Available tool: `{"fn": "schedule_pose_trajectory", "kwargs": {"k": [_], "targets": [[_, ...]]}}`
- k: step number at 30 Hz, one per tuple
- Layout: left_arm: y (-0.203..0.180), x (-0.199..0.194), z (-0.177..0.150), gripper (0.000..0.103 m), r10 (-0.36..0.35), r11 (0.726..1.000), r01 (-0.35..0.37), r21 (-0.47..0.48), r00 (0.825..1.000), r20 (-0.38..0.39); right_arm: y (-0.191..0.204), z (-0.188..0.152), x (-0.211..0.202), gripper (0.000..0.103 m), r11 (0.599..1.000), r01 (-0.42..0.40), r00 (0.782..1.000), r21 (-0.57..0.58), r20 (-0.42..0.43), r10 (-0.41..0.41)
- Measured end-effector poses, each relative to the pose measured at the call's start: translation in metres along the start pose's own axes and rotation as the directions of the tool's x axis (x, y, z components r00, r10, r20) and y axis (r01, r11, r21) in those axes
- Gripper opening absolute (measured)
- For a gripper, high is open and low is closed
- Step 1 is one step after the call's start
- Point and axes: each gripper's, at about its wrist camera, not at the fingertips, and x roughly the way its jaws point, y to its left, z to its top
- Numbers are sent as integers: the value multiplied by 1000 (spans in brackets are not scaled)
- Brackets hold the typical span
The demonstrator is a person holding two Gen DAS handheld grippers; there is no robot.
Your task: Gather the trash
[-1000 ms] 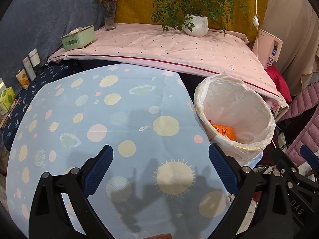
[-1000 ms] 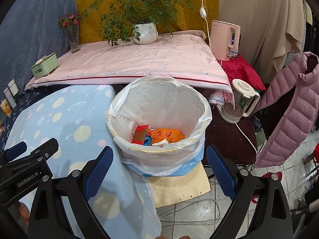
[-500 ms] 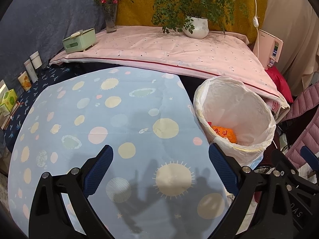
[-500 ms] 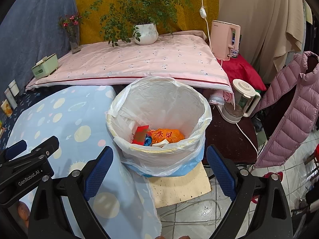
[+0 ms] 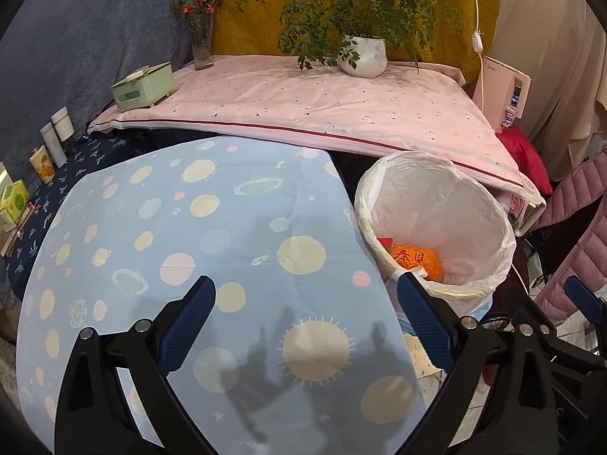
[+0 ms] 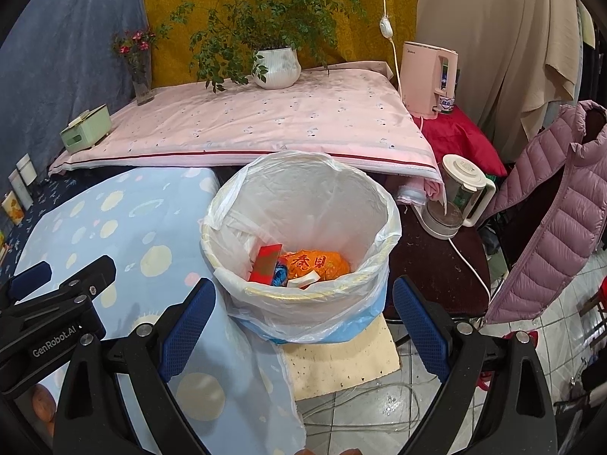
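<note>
Trash piled at bottom of round bin lined with translucent white plastic bag: orange crinkled packet with red characters, red flat card standing on edge, white scrap, bit of blue wrapper. Bin standing on floor, just beside right edge of table covered by pale blue cloth printed with yellow suns and pastel dots, and in front of low platform under pink quilted cover with red piping.

Left gripper hovering over blue cloth, blue-padded fingers spread wide, nothing between them; shadow of both tools cast on cloth below. Right gripper hovering near front rim of bin, fingers likewise spread wide and empty, with bin seen between them. Left gripper's black frame visible at lower left of right wrist view.

On pink cover: white pot with leafy green plant, glass vase of red flowers, mint-green box. To right: pink water dispenser, white kettle on dark stool, mauve puffer jacket. Row of small canisters along left edge.
</note>
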Motion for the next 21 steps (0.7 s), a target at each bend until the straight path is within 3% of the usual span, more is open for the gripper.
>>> {"fn": "schedule_pose_trajectory", "kwargs": {"k": [21], "targets": [[-20, 7, 12, 92, -10, 999, 10, 32, 1000, -11, -17, 11, 4, 91, 1000, 7, 1000, 13, 9, -7]]}}
